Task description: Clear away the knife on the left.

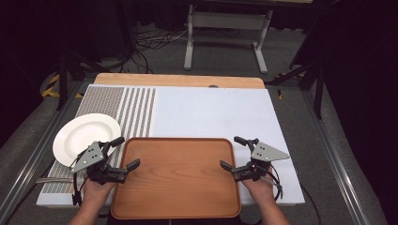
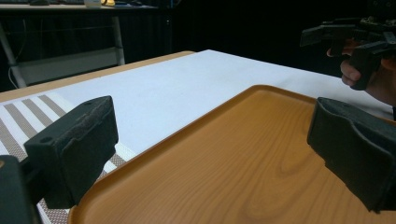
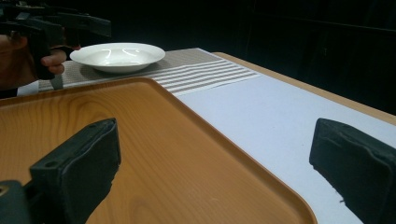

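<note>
I've both tongs wide open, empty — left tongs (image 1: 126,152) & right tongs (image 1: 231,152) flank the tray (image 1: 178,178) at counter's near edge, prob. to lift it level.

Left tongs (image 1: 126,152) and right tongs (image 1: 233,151) held low in the person's hands, jaws wide apart, gripping nothing, tips angled inward toward each other.

No text, label, brand, number or sign can be read anywhere: the wooden tray (image 1: 176,176), the white plate (image 1: 84,136), the striped mat (image 1: 136,108) and the worktop (image 1: 211,112) all show plain, unmarked surfaces.
</note>
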The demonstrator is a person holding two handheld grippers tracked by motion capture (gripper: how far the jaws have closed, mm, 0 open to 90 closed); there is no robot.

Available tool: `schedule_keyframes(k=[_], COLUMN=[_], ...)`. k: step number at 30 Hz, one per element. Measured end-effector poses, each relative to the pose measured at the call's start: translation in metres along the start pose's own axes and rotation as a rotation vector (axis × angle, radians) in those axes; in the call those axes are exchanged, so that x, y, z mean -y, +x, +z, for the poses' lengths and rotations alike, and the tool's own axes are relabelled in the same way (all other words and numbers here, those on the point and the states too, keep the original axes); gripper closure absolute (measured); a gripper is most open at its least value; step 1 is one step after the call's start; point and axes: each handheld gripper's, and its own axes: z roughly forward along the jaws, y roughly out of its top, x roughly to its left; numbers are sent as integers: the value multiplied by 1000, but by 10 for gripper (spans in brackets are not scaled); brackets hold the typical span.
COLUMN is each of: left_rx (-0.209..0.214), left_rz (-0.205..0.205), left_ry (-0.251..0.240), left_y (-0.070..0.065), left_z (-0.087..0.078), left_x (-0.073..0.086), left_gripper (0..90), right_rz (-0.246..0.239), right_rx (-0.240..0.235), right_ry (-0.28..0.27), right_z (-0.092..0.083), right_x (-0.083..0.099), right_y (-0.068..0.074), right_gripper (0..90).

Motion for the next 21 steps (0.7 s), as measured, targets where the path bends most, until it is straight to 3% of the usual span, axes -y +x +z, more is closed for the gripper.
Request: schedule_keyframes(k=[4,8,14,21], left_rx=[17,12,23,34], left_rz=[-11,13,0,16], left_ry=[-9,-1,1,10], left_y=[1,1,1,0], left_z=[-1,-2,-2,-3], left_x=[0,-2,-3,-8], left_gripper=[3,3,15,32], right_rz=[1,-2,3,7], right_rx=[-3,-4,-7,-13], right_ry=[4,-1,-5,-6], right_z=[0,0,-1,-2], right_x=[0,0,0,0], right_y=[0,0,0,-1], right_gripper=[24,24,24,24])
